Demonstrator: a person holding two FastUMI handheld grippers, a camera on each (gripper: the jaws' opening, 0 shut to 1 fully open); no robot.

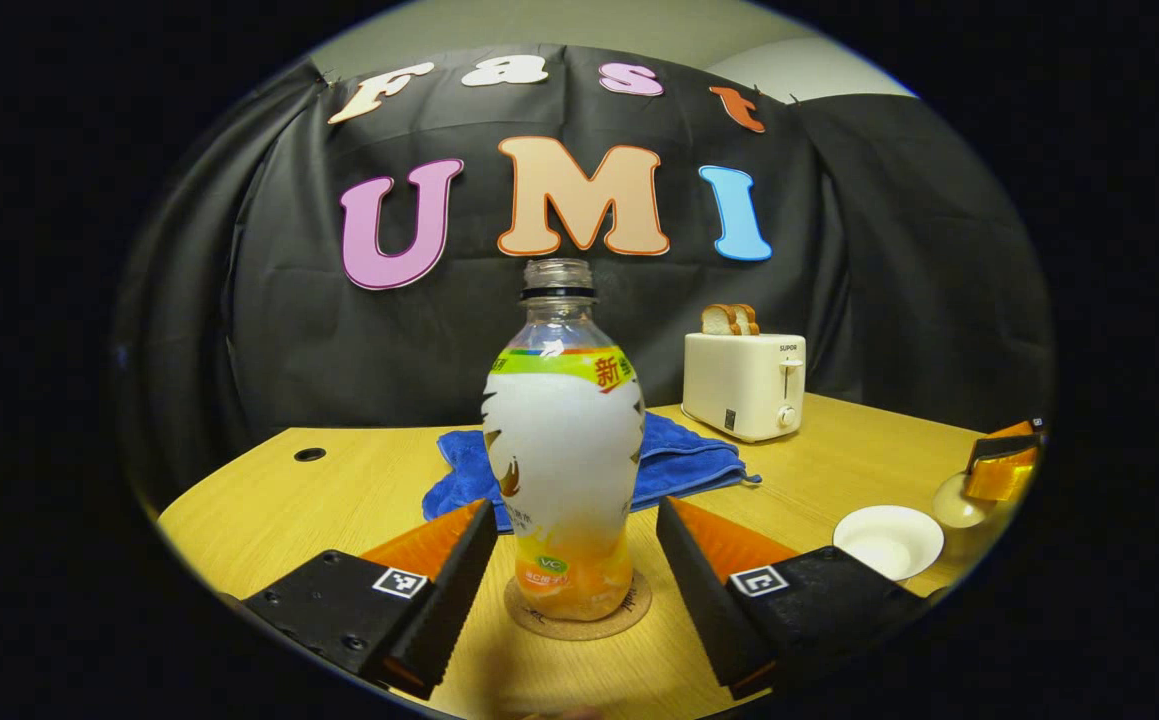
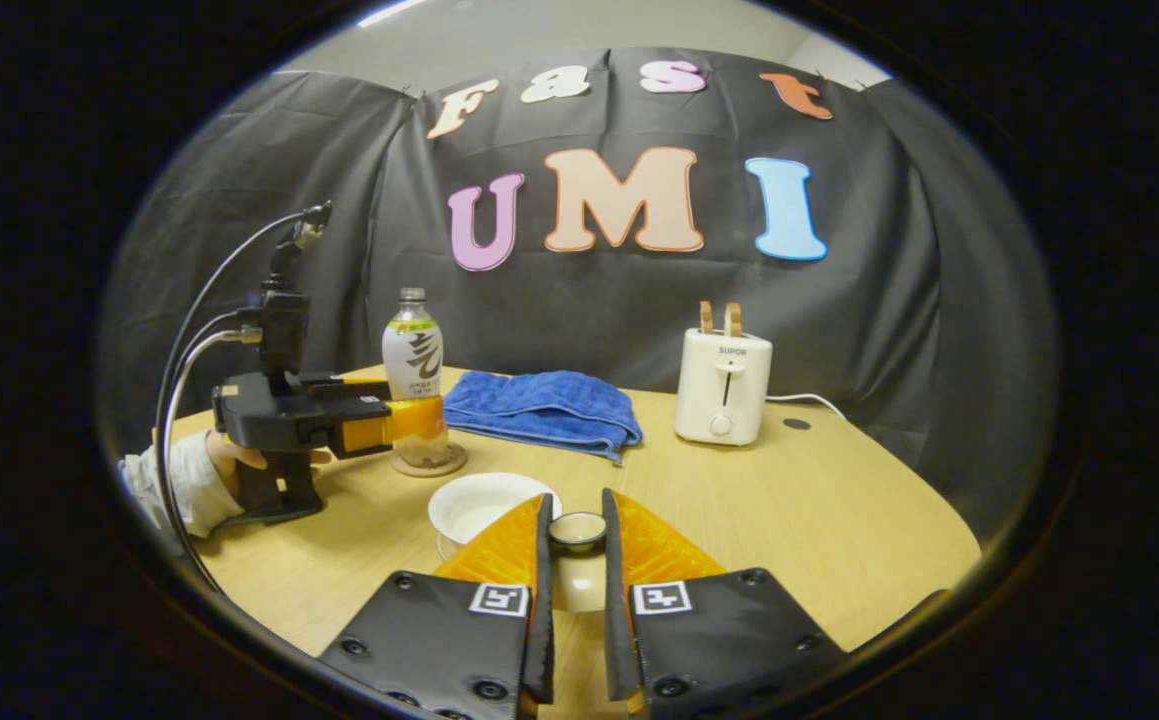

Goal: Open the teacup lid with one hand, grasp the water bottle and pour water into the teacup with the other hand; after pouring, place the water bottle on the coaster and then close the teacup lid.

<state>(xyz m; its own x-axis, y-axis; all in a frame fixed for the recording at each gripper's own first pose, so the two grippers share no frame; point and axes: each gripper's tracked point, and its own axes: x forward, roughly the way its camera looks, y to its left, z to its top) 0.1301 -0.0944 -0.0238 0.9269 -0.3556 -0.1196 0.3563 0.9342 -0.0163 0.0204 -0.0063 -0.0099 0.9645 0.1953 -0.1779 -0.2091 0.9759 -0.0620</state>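
Observation:
An uncapped water bottle point(image 1: 561, 440) with a white and orange label stands upright on a round cork coaster point(image 1: 579, 618). My left gripper point(image 1: 574, 508) is open, one finger on each side of the bottle with a small gap on both sides. In the right gripper view the same bottle point(image 2: 413, 362) stands on the coaster point(image 2: 429, 464), with the left gripper point(image 2: 417, 420) around its lower part. My right gripper point(image 2: 576, 498) is shut on the knob of the teacup lid point(image 2: 577, 532), held just right of the open white teacup point(image 2: 474, 500). In the left gripper view the teacup point(image 1: 887, 540) sits right of the bottle.
A folded blue towel point(image 2: 539, 405) lies behind the bottle and cup. A cream toaster point(image 2: 722, 385) holding bread slices stands at the back right, its cord trailing right. A hand in a white sleeve point(image 2: 174, 480) holds the left gripper. Bare wooden tabletop point(image 2: 819, 500) spreads right.

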